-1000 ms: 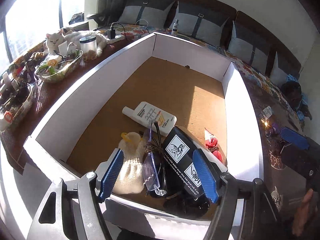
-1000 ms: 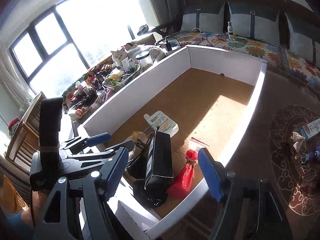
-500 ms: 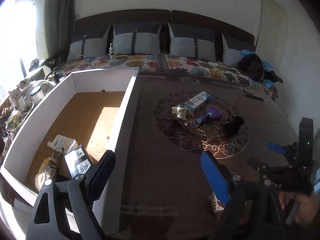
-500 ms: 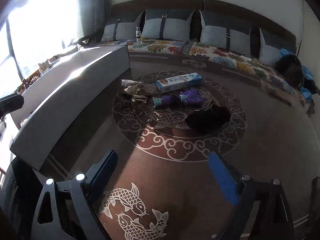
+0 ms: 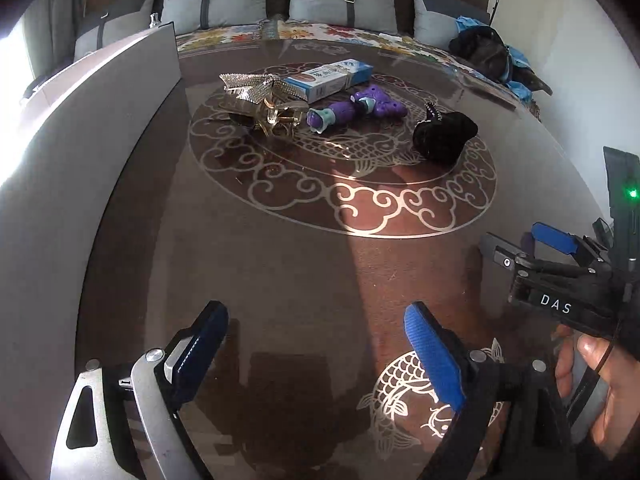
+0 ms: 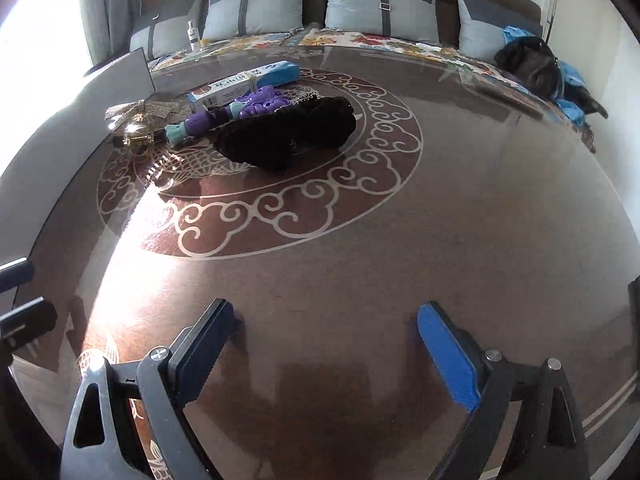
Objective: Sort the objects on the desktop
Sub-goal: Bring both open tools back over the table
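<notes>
A: What are the two grippers doing over the table (image 5: 304, 264)?

B: The left gripper (image 5: 316, 344) is pointing down at the dark glossy top with its blue pads spread wide; its jaws are opening, and nothing is lying between them, only bare tabletop; the right gripper (image 6: 324, 344) is hanging over the same surface, released too, with nothing between its pads; in the left wrist view it is also showing at the right edge, with a hand (image 5: 600, 384) wrapping its grip.

A: And the things to be sorted, where are they sitting?

B: They are all lying together on the far half of the round scroll pattern, well apart from both grippers; a blue and white carton (image 5: 328, 79) is lying flat at the back; a purple toy (image 5: 354, 109) with a teal collar is lying just in front of it, nearly touching it; a glittery gold bow-shaped piece (image 5: 260, 98) is sitting to the left of the toy, overlapping the carton's near end; a black furry item (image 5: 444, 136) is resting to the right of the toy, a little apart in the left wrist view.

A: Anything beside them?

B: A tall white box wall (image 5: 100, 128) is running along the left side of the table; a cushioned bench (image 6: 320, 8) is standing behind the table's far edge.
</notes>
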{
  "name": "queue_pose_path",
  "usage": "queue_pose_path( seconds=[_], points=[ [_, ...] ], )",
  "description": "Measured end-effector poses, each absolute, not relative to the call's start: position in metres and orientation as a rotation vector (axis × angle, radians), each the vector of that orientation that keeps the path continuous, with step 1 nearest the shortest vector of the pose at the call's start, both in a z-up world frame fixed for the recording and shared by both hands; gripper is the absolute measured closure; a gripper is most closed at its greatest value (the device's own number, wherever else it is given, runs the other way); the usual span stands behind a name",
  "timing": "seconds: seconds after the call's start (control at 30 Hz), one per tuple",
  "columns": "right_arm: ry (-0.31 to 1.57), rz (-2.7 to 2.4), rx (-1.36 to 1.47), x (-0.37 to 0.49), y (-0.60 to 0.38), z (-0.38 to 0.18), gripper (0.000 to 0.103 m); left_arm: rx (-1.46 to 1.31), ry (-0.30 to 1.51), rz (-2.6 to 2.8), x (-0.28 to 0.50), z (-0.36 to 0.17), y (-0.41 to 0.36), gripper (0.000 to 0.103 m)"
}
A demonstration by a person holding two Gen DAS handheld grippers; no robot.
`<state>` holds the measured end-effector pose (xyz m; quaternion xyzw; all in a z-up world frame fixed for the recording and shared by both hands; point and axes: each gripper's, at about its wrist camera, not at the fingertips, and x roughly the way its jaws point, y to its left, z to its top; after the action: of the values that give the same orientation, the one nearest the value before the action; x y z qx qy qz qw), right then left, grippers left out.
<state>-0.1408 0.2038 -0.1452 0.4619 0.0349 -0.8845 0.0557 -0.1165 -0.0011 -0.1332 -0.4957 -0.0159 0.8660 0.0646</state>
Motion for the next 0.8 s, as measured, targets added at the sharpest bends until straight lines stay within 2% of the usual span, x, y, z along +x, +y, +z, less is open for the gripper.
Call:
queue_pose_path(
  seconds=[0.07, 0.1, 0.17, 0.33, 0.8],
  points=[
    [0.092, -2.719, 1.397, -0.156, 0.201, -0.147, 0.007, -1.446, 0.029, 2.675, -0.127, -0.136, 0.007, 0.010],
    [0.089, -2.731, 1.402, -0.165, 0.198, -0.148, 0.001, -1.455, 0.043, 2.673, -0.136, -0.137, 0.011, 0.009],
    [0.075, -2.745, 1.415, -0.182, 0.196, -0.149, 0.000, -1.463, 0.061, 2.701, -0.155, -0.138, 0.017, 0.000],
    [0.076, -2.747, 1.417, -0.210, 0.192, -0.150, 0.000, -1.422, 0.010, 2.777, -0.188, -0.137, 0.017, 0.000],
    [0.074, -2.748, 1.416, -0.210, 0.191, -0.149, 0.000, -1.427, 0.007, 2.781, -0.189, -0.138, 0.018, 0.000]
  ],
)
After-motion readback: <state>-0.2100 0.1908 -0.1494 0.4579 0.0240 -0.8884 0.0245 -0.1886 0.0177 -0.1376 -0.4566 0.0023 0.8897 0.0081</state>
